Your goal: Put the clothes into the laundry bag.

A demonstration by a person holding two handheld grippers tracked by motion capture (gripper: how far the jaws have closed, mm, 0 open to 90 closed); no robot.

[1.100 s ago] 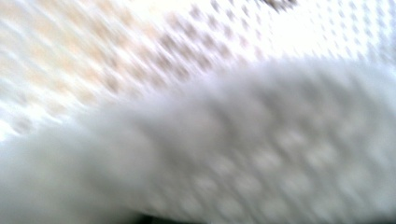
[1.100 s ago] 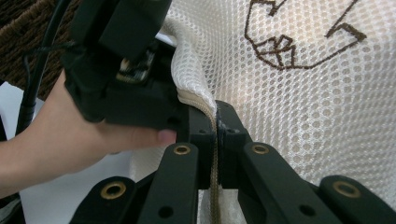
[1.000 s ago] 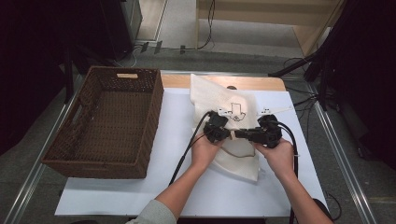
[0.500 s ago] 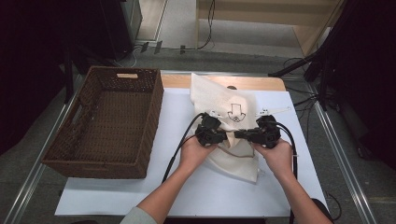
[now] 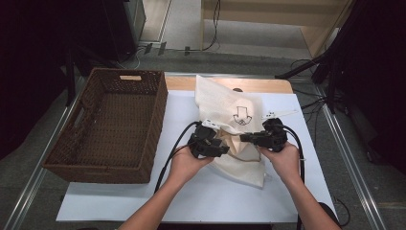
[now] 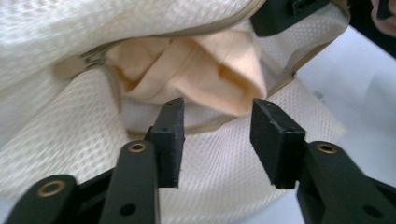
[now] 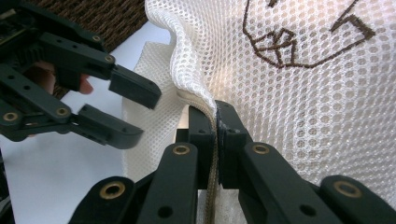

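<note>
A white mesh bag (image 5: pixel 225 103) with an embroidered arrow lies on the white sheet, its zipped mouth partly parted. A peach cloth (image 6: pixel 201 74) shows inside the mouth. My left gripper (image 6: pixel 217 140) is open in front of that mouth; its jaws have just been opening and nothing is between them. In the high view the left gripper (image 5: pixel 221 146) sits left of the opening. My right gripper (image 7: pixel 215 126) is shut on the bag's zipper edge and holds the mesh (image 7: pixel 303 93) up. From above, the right gripper (image 5: pixel 244 138) is at the opening's right side.
A brown wicker basket (image 5: pixel 160 110) stands on the left of the table, close to my left hand. The white sheet (image 5: pixel 143 201) covers the table's near part. Cables trail from both grippers toward the person. A wooden strip (image 5: pixel 268 85) lies behind the bag.
My left gripper has drawn back to the left, away from the right one, and its jaws have opened off the bag's edge. The right gripper has kept still, holding the zipper edge.
</note>
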